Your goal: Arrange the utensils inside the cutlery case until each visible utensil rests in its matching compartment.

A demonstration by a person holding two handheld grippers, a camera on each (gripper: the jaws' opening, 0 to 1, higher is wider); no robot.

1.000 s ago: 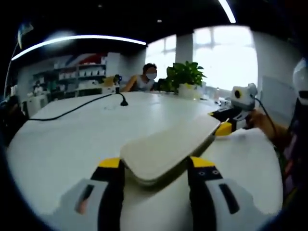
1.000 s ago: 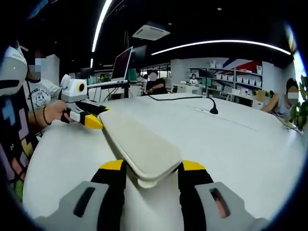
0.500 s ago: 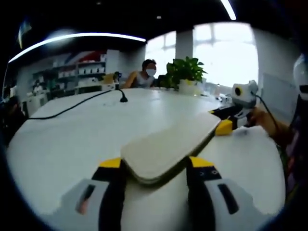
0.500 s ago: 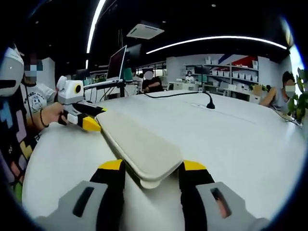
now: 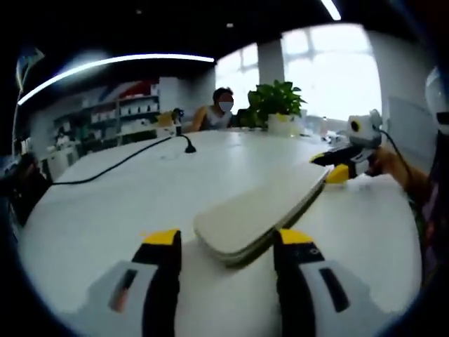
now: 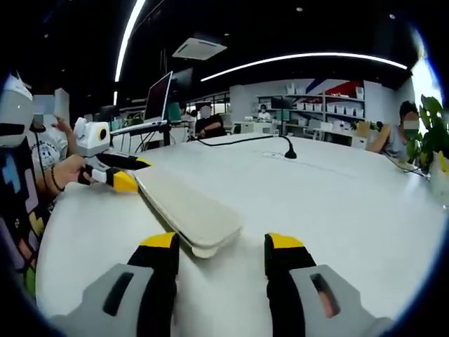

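A flat cream cutlery case lies shut on the white table. In the left gripper view its near end sits just ahead of my left gripper, whose jaws stand open on either side of it. My right gripper shows at the case's far end. In the right gripper view the case runs away to the left, its near end slightly in front of my open right gripper. My left gripper, held by a hand, is at the far end there.
A black cable with a small stand crosses the far table. A potted plant stands at the back edge, with a seated person behind it. A laptop and more people are beyond the table in the right gripper view.
Both grippers have drawn back from the case, so its ends no longer reach deep between the jaws. The case looks smaller and farther off in both views.
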